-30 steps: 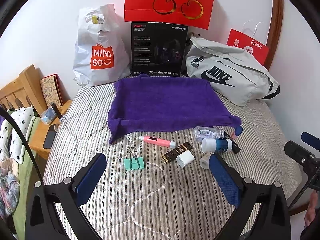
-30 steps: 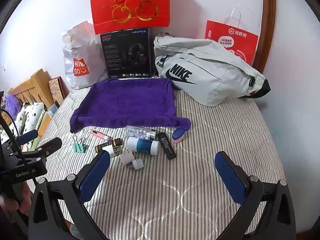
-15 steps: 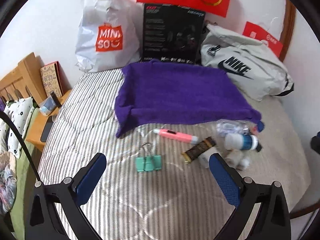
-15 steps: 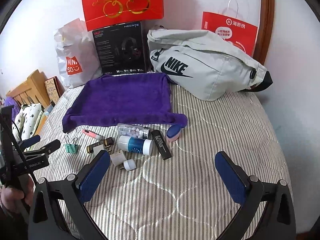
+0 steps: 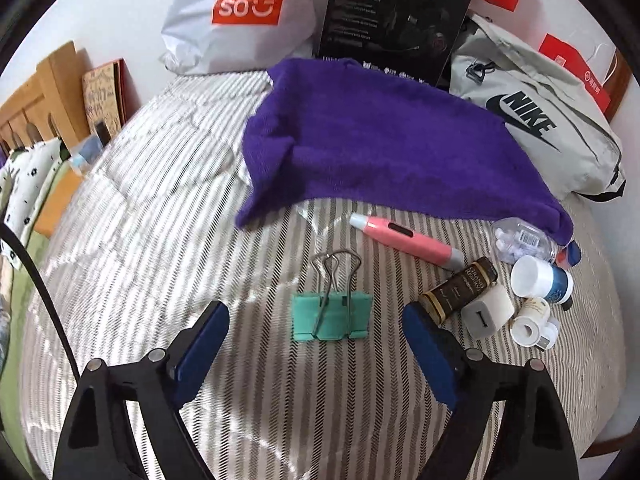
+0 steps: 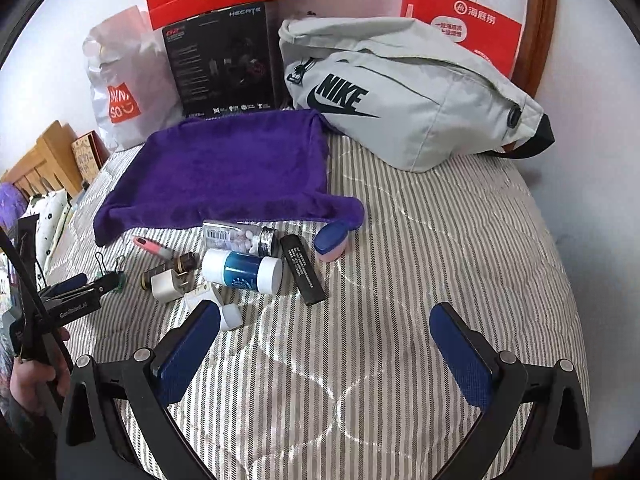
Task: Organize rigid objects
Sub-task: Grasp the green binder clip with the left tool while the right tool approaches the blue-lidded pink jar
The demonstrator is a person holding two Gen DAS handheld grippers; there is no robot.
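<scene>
Clip [image 5: 331,315] first, by the look of it: the left gripper [image 5: 316,334] hangs low over the bed [image 5: 160,240] with its jaws spread wide, one either side of the green binder clip, not yet touching it. The clip lies flat, wire handles pointing toward the purple towel [image 5: 380,148], which is spread bare, probably as the sorting spot. Pen [image 5: 404,238], brown tube [image 5: 460,290], charger [image 5: 486,312] and blue bottle [image 6: 242,270] cluster just beside the towel's near edge. The right gripper [image 6: 326,350], also spread and empty, hovers over bare quilt; whether its left pad touches the small white cap is unclear.
</scene>
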